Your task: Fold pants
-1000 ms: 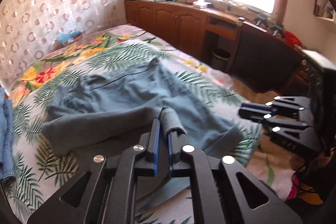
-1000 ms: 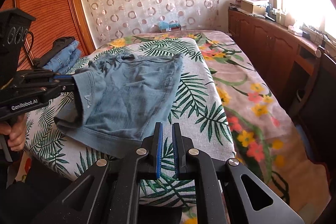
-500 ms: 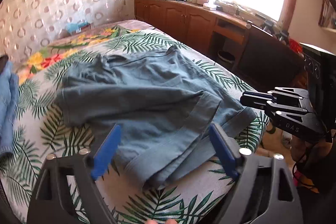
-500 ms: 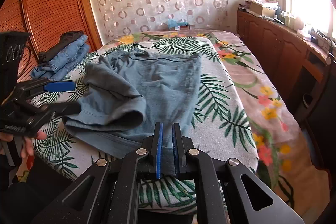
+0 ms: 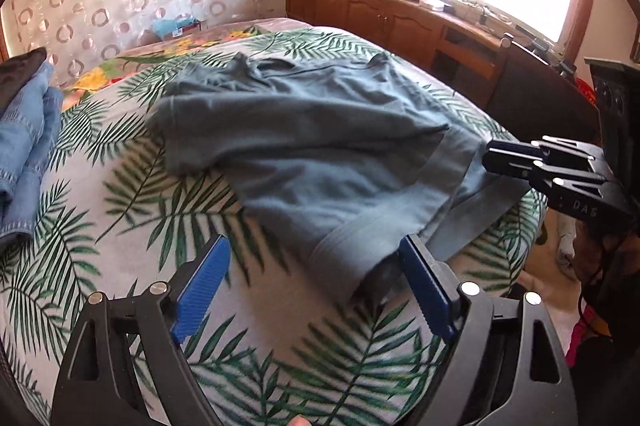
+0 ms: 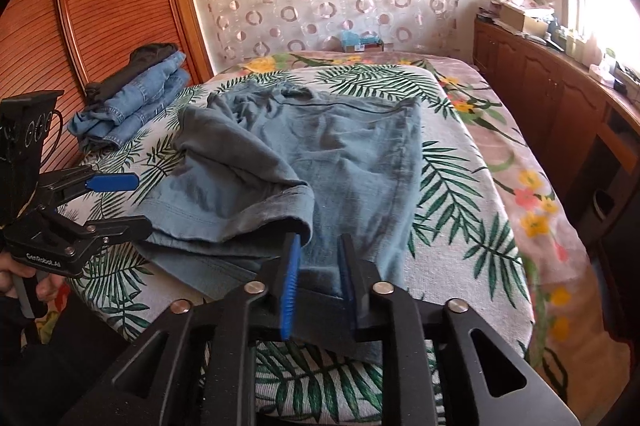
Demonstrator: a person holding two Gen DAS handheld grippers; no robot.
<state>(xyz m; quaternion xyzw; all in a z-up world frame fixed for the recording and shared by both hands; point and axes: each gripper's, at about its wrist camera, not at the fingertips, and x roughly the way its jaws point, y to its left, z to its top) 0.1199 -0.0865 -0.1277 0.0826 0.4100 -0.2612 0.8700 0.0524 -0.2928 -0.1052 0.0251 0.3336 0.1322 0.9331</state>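
Observation:
Grey-blue pants (image 5: 320, 146) lie on the bed, one leg folded over the other, waistband at the far end. They also show in the right wrist view (image 6: 320, 162). My left gripper (image 5: 316, 266) is wide open and empty, its jaws just short of the near leg hem. It shows at the left in the right wrist view (image 6: 120, 202). My right gripper (image 6: 318, 266) is part open, its jaws standing over the near hem of the lower leg, nothing pinched. It shows at the right in the left wrist view (image 5: 504, 158).
The bed has a palm-leaf cover (image 5: 200, 210). Folded denim and dark clothes (image 6: 132, 98) are stacked at the bed's left side by a wooden wardrobe (image 6: 100, 6). Wooden cabinets (image 6: 540, 78) run under the window on the right.
The left gripper let go of the pant leg, opened wide and drew back. The leg now lies folded over. The right gripper went from shut to part open over the hem.

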